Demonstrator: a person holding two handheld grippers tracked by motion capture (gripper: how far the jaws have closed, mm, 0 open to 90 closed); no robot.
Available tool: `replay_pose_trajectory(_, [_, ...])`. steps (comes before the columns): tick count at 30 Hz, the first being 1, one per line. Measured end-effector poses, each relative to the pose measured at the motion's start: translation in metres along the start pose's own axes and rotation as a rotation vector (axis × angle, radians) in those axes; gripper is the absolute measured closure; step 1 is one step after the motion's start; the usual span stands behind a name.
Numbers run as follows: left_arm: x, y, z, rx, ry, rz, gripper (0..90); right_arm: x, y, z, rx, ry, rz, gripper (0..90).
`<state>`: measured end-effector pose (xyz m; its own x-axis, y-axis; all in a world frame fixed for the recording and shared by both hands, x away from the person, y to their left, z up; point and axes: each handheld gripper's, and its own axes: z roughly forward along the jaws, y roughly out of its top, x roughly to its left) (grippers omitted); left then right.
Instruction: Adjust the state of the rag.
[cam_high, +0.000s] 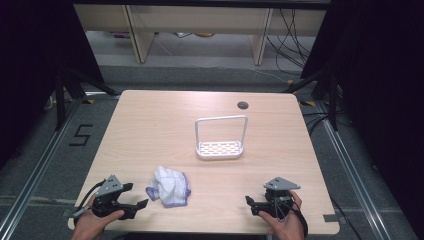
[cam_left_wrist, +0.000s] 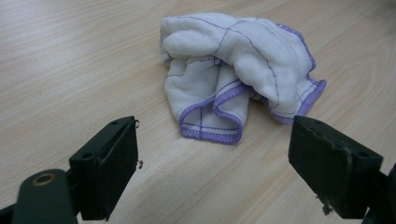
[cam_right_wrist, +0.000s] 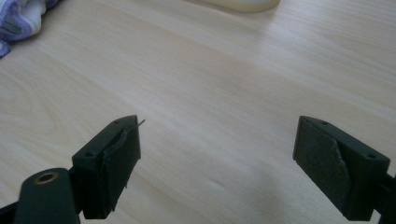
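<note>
Pale wood table (cam_high: 150, 125), grommet hole (cam_high: 243, 105) at 12 o'clock. Crumpled white cloth (cam_high: 169, 186) at 7, just beside left gripper (cam_high: 134, 197), jaws spread, empty. Right gripper (cam_high: 251, 204) at 5, likewise spread. White rack (cam_high: 220, 148) mid-table. Grey floor, cables (cam_high: 292, 40) behind.

From above the near edge we look forward and down over the whole table (cam_high: 150, 120). Each gripper view sits low and close over the wood, facing 12 o'clock; both share the crumpled cloth (cam_left_wrist: 233, 70) with the high view.
</note>
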<state>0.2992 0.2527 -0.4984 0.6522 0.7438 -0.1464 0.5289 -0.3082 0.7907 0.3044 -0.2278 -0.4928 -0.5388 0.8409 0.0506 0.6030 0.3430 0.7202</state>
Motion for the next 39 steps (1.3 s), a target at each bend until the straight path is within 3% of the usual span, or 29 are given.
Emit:
replay_pose_trajectory(3, [0.000,0.000,0.000,-0.003,0.001,-0.004,15.3,0.004,0.002,0.000,0.006,0.008,-0.012,16.1])
replay_pose_trajectory(4, [0.001,0.000,-0.001,-0.008,0.013,0.005,15.4,0.006,0.002,0.003,-0.007,0.032,-0.035,16.6])
replay_pose_trajectory(5, [0.001,0.000,-0.001,-0.008,0.013,0.005,15.4,0.009,0.003,0.002,0.002,0.032,-0.021,16.9])
replay_pose_trajectory(7, [0.000,0.000,0.000,-0.026,0.018,-0.010,15.5,0.010,0.004,0.003,-0.005,0.045,-0.044,17.5])
replay_pose_trajectory(10, [0.002,0.000,-0.001,-0.006,0.018,-0.009,15.6,0.015,0.006,0.002,0.000,0.049,-0.013,17.7])
replay_pose_trajectory(14, [0.002,0.000,0.000,0.009,0.030,-0.006,16.0,0.022,0.012,0.005,-0.015,0.071,-0.042,18.5])
replay_pose_trajectory(17, [0.003,0.000,0.001,-0.014,0.023,-0.023,16.3,0.029,0.015,0.007,-0.017,0.089,-0.054,19.1])
replay_pose_trajectory(19, [0.006,0.001,0.000,0.000,0.033,-0.012,16.2,0.039,0.022,0.013,-0.039,0.104,-0.127,19.1])
replay_pose_trajectory(21, [0.006,0.002,-0.001,0.000,0.036,-0.012,16.3,0.043,0.024,0.015,-0.043,0.116,-0.138,19.5])
replay_pose_trajectory(24, [0.008,0.006,0.003,-0.006,0.074,-0.012,17.5,0.059,0.034,0.023,-0.043,0.179,-0.157,21.4])
replay_pose_trajectory(27, [0.008,0.008,0.004,-0.004,0.071,-0.011,18.1,0.067,0.040,0.027,-0.050,0.192,-0.169,22.2])
replay_pose_trajectory(28, [0.009,0.009,0.005,-0.001,0.076,0.007,18.9,0.076,0.045,0.031,-0.066,0.214,-0.195,25.4])
replay_pose_trajectory(33, [0.008,0.010,0.010,-0.005,0.059,0.002,23.0,0.095,0.057,0.042,-0.057,0.261,-0.244,30.6])
replay_pose_trajectory(35, [0.012,0.011,0.012,0.026,0.051,0.028,24.2,0.108,0.065,0.053,-0.054,0.286,-0.278,34.7])
replay_pose_trajectory(36, [0.012,0.011,0.013,0.026,0.051,0.027,25.5,0.111,0.067,0.057,-0.061,0.299,-0.304,36.4])
replay_pose_trajectory(38, [0.012,0.010,0.017,0.004,0.043,0.006,26.8,0.113,0.069,0.059,-0.058,0.298,-0.315,38.0])
replay_pose_trajectory(39, [0.014,0.010,0.019,0.018,0.042,0.006,27.4,0.119,0.073,0.067,-0.048,0.307,-0.320,39.7])
